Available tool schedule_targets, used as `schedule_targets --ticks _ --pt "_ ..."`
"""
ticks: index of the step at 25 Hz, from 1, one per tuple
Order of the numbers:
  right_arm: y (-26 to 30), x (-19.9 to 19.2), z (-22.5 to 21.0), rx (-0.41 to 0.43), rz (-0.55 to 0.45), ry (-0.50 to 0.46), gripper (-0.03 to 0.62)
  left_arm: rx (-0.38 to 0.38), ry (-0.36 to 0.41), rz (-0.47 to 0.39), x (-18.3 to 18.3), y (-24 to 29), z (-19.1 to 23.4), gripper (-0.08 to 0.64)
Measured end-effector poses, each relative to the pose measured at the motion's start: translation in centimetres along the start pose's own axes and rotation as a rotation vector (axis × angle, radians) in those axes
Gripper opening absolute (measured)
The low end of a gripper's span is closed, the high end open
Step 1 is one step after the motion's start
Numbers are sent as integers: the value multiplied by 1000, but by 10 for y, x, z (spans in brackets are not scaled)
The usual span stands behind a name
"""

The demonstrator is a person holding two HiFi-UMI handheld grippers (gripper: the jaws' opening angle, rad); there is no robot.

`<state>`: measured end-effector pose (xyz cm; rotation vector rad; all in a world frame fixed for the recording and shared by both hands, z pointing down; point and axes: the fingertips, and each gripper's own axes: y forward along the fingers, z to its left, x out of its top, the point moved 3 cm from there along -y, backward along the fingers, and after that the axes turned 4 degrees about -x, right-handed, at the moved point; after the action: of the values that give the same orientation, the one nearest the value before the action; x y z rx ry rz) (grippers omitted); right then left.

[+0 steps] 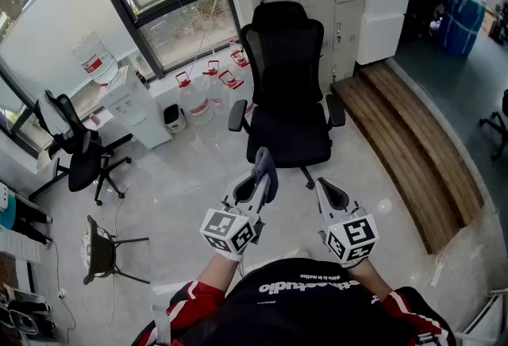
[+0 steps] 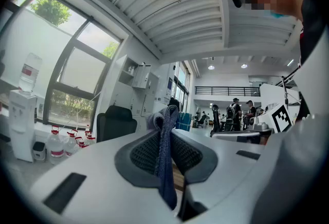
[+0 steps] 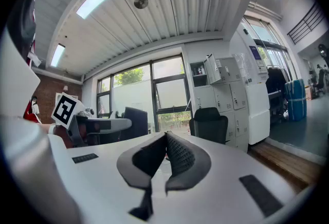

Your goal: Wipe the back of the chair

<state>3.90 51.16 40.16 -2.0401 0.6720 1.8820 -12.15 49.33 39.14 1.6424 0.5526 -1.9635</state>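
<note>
The head camera looks steeply down from above the person, over the left gripper [image 1: 260, 171] and right gripper [image 1: 325, 187] close beneath it, to the black chair [image 1: 286, 90] farther ahead. Each gripper camera sits low behind its own jaws, tilted up toward the ceiling [image 2: 154, 12]. Both catch that same chair, small beyond the jaw tips.

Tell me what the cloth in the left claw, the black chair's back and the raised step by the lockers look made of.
The cloth: soft woven or microfibre fabric, matte blue-grey; it folds and droops from the left claw.
The chair back: likely mesh or fabric, matte black; the weave is too small to tell.
The step: wood or wood-look planks, brown streaks, slight sheen.
</note>
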Motion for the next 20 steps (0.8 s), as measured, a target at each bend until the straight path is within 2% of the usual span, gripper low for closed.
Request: schedule_targets --ticks 11,20 --pt "5 0 3 2 -2 4 11 4 -3 3 0 0 5 60" --pt "23 13 -10 45 -22 33 14 23 1 14 13 20 14 60"
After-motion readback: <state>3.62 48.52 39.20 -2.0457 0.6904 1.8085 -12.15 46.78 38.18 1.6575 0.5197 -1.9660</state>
